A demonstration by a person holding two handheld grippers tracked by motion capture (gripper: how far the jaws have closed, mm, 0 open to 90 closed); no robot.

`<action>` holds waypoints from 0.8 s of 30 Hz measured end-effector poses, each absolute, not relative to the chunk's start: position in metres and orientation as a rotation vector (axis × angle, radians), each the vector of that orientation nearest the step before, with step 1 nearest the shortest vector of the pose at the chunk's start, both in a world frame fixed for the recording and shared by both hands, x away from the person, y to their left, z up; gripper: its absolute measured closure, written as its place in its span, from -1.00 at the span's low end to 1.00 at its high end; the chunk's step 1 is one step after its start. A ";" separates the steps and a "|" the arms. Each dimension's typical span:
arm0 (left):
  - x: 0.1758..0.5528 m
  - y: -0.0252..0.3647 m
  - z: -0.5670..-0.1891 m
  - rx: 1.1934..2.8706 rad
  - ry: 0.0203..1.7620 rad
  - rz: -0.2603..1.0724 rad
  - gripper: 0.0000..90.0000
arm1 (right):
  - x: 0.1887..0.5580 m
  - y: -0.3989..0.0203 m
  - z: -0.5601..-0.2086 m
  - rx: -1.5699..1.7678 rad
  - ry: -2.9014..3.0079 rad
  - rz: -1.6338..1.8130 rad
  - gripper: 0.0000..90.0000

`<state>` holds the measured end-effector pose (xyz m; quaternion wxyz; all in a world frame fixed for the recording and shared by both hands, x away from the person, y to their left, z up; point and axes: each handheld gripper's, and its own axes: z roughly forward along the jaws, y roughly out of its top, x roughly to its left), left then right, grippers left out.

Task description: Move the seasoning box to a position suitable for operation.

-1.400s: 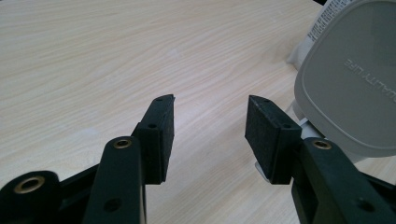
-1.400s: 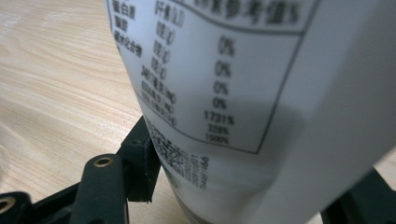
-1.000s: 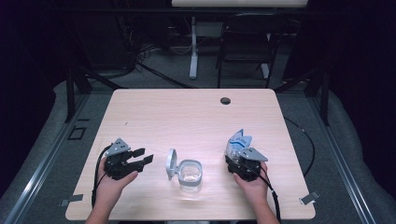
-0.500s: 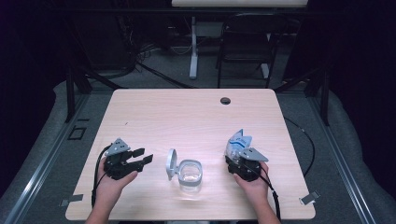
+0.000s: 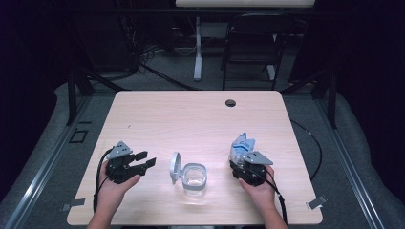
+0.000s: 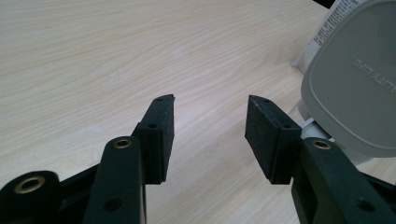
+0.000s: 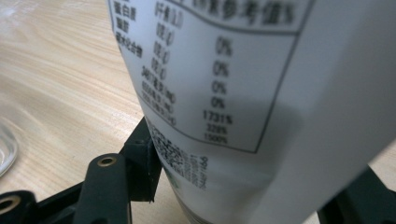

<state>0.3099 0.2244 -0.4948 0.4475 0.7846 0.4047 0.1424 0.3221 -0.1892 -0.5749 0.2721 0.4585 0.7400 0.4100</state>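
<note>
I am pinching the white packet [image 7: 224, 93] between my right gripper's [image 5: 247, 164] jaws, keeping it upright near the table's [image 5: 191, 119] front right edge for pouring. My left gripper [image 6: 210, 135] is hovering spread and empty beside the open-lidded clear jar [image 5: 193, 177] at front centre.

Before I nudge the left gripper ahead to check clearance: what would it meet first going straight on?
Probably the raised grey lid of the clear container; it stands just right of the left gripper, whose open jaws otherwise face bare table.
</note>
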 end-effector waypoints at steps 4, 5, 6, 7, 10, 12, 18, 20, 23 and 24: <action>0.310 0.225 -0.495 1.944 1.005 0.351 0.17 | 0.319 -0.188 -0.571 1.213 1.998 1.099 -0.10; 0.310 0.226 -0.495 1.943 1.006 0.352 0.17 | 0.318 -0.188 -0.569 1.203 2.003 1.106 -0.10; 0.310 0.226 -0.495 1.943 1.006 0.352 0.17 | 0.318 -0.188 -0.569 1.203 2.003 1.106 -0.10; 0.310 0.226 -0.495 1.941 1.007 0.351 0.17 | 0.316 -0.186 -0.566 1.185 1.999 1.103 -0.10; 0.311 0.226 -0.495 1.944 1.007 0.351 0.17 | 0.315 -0.185 -0.561 1.166 2.004 1.096 -0.10; 0.311 0.226 -0.496 1.944 1.007 0.351 0.17 | 0.313 -0.184 -0.558 1.152 2.000 1.106 -0.10; 0.311 0.226 -0.496 1.945 1.007 0.350 0.17 | 0.309 -0.181 -0.547 1.097 2.025 1.091 -0.10; 0.311 0.226 -0.496 1.944 1.008 0.349 0.17 | 0.308 -0.180 -0.544 1.082 2.031 1.082 -0.10; 0.311 0.227 -0.496 1.941 1.010 0.347 0.17 | 0.306 -0.179 -0.539 1.068 2.031 1.091 -0.10; 0.311 0.227 -0.495 1.941 1.011 0.348 0.17 | 0.306 -0.179 -0.537 1.063 2.038 1.089 -0.10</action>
